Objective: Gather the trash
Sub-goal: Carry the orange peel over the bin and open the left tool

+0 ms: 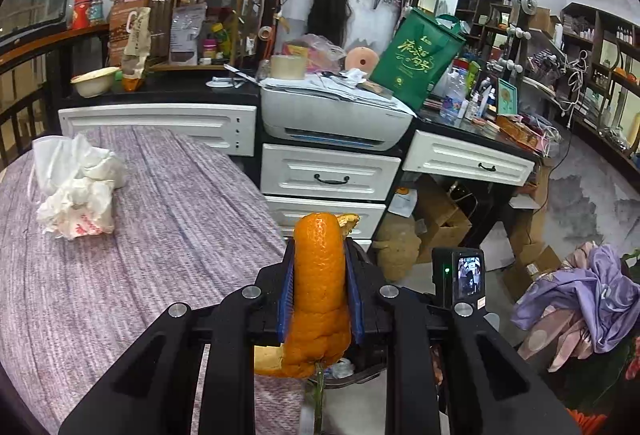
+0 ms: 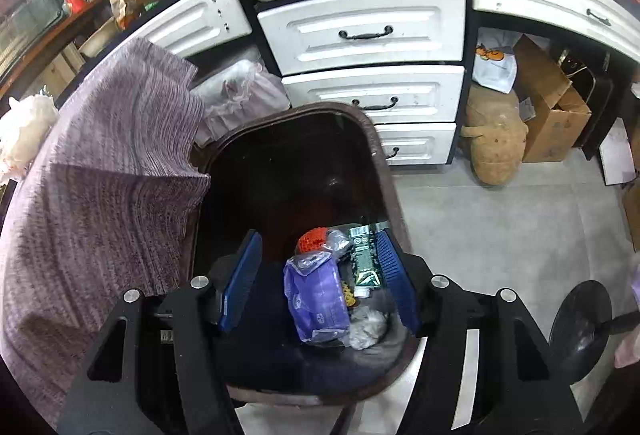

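The left claw [image 1: 320, 275] was clamped on a long strip of orange peel [image 1: 318, 291], which stood upright between the blue pads [image 1: 285, 299], its lower end curling out below them. The right claw [image 2: 320, 275] hung with its jaws wide and nothing between them, directly over the dark bin [image 2: 372, 143], where a purple packet [image 2: 316, 295] and other wrappers already lay.

The peel looked limp and slick; a loose pinch or a quick swing might have let it slip before it reached the bin. The cloth-covered bench [image 1: 120, 275] ended just beside the bin, at its 9 o'clock in the right view, so a low pass risked snagging the cloth. Crumpled tissues [image 1: 76, 191] waited on the bench at 10 o'clock in the left view. Open floor [image 2: 500, 227] lay at the bin's 3 o'clock.
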`<state>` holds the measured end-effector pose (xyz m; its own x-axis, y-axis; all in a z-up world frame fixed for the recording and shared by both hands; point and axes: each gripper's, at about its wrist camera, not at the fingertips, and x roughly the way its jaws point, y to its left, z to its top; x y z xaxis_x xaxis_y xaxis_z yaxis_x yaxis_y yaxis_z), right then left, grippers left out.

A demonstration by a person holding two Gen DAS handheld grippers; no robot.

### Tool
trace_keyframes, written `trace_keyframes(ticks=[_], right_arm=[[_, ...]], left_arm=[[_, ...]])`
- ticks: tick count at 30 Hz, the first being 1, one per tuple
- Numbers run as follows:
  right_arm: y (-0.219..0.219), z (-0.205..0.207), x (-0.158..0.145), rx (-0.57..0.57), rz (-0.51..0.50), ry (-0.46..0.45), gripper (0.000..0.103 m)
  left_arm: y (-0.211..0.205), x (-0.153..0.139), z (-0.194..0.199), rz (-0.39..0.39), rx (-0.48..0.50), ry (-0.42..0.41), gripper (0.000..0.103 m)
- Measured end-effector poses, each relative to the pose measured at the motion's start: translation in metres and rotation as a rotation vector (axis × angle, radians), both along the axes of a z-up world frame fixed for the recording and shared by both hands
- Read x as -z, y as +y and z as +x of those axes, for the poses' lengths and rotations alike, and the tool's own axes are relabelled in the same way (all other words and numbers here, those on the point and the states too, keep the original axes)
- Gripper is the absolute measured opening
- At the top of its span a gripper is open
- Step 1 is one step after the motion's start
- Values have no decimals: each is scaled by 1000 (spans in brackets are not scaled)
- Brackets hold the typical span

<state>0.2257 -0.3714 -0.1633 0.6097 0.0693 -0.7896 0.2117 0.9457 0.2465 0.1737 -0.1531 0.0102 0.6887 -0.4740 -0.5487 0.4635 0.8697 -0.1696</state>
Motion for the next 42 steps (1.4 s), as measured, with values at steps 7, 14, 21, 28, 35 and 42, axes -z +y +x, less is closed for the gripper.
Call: trace_keyframes(ticks=[7,14,21,28,35,42], right_arm=[[-25,-29,-27,54,-31,-51,61],[-53,-52,-44,120,-32,-89,64],[-83,-66,-53,202,-36,-109,71],[-92,-72,-46,222,-46,-81,71],[-93,-71,-45,221,-42,-83,71],[-93,-70,-42,218,-37,-77,71]], left_arm=[[-37,11,7,-10,79,49,22],[-75,37,14,14,138,122,22],[-101,74,26,40,162,223,22],[-119,110,33,85,173,288,22],[-131,139,49,167,138,316,22],[-147,164,67,232,139,369,24]])
